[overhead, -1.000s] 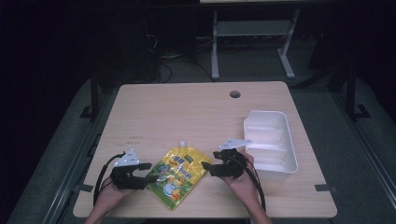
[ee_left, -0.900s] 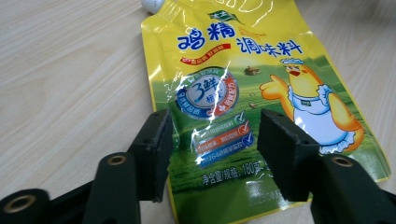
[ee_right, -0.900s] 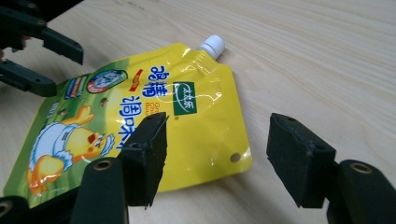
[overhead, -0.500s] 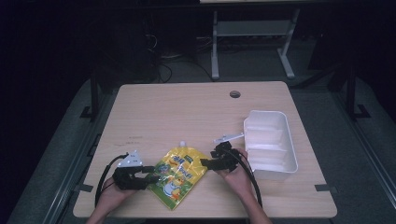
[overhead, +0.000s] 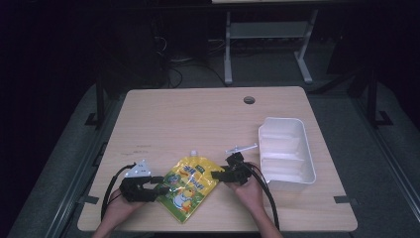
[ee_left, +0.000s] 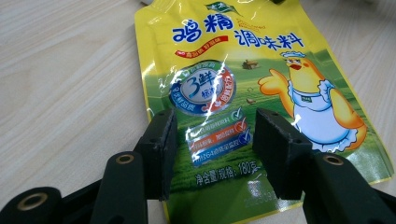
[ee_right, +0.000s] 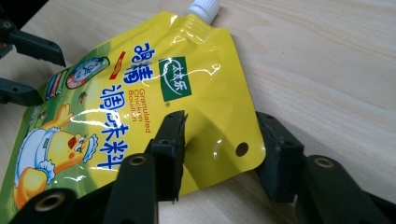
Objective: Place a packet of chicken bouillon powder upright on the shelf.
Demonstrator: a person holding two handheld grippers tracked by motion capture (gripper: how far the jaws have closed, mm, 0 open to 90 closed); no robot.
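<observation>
Yellow pouch (overhead: 189, 187) lies flat on bench (overhead: 198, 119), near front edge. Left tool (overhead: 159, 187) and right tool (overhead: 216, 174) both released, flanking pouch edges. Grasp not yet made; white bin (overhead: 287, 151) empty.

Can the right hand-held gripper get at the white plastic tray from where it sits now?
Probably yes. The right hand-held gripper is open at the corner of the yellow stand-up seasoning pouch and holds nothing. The white rectangular plastic tray lies just beside that hand, with bare wooden table between.
</observation>
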